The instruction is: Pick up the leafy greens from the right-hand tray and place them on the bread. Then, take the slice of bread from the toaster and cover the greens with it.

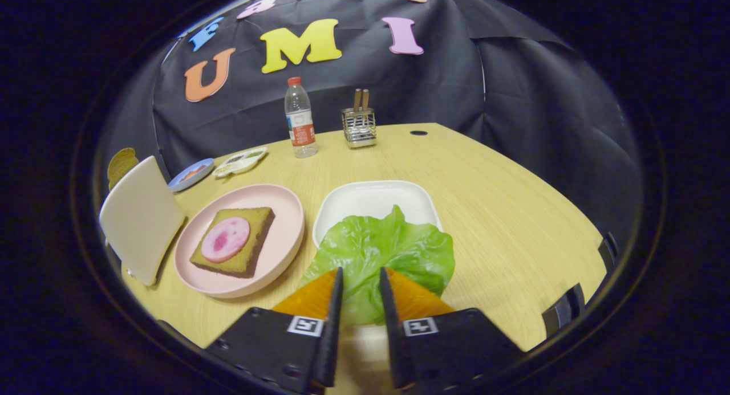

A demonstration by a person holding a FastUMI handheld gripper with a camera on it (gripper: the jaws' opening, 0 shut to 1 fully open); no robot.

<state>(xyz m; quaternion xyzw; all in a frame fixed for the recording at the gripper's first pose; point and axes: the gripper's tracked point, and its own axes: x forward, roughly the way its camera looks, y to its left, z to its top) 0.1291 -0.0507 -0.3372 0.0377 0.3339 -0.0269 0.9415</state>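
In the gripper view, the hand-held gripper (pixel 361 278) has both fingers pressed against the leafy greens (pixel 382 249), grasping the leaf between them at its near edge. The rest of the leaf spreads just ahead of the fingers, overlapping the near rim of the white tray (pixel 373 198) on the desk (pixel 513 224). Ahead and to the left, the bread (pixel 256 241) with a pink slice (pixel 226 239) lies on a pink plate (pixel 285 212); the toaster (pixel 140 218) stands farther left.

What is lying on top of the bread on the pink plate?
On the bread lies one round pink slice of meat; anything beneath it is hidden. The pink plate holds nothing else. The leafy greens are between the gripper fingers, over the white tray.
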